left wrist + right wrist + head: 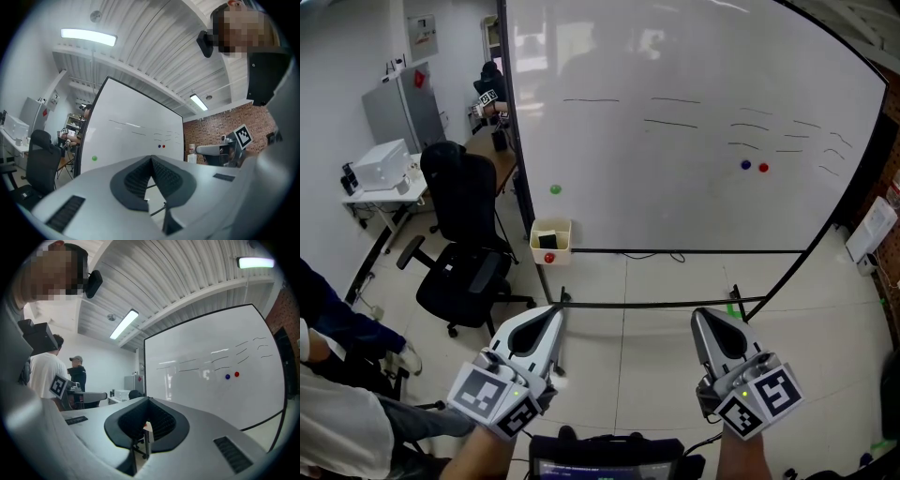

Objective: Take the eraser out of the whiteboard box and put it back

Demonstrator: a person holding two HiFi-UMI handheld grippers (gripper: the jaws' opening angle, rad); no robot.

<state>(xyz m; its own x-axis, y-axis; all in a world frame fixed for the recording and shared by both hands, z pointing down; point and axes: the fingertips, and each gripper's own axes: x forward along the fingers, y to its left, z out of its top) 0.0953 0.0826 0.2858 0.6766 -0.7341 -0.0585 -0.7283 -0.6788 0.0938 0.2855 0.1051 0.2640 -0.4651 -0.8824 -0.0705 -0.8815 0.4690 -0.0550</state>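
A cream box (pixel 551 228) hangs at the whiteboard's (pixel 694 112) lower left corner. A dark eraser (pixel 547 241) sits inside it, above something small and red. Both grippers are held low in the head view, well short of the box, pointing level toward the board. My left gripper (pixel 561 307) (pixel 151 159) has its jaws together at the tips with nothing between them. My right gripper (pixel 697 315) (pixel 148 399) is shut and holds nothing. In both gripper views the whiteboard (pixel 136 136) (pixel 211 376) fills the background.
The board carries a green magnet (pixel 555 188), a blue one (pixel 745 164), a red one (pixel 763 168) and several pen strokes. Its black stand bars (pixel 656 303) cross the floor ahead. A black office chair (pixel 469 234) stands left, with a seated person (pixel 337 412) at the lower left.
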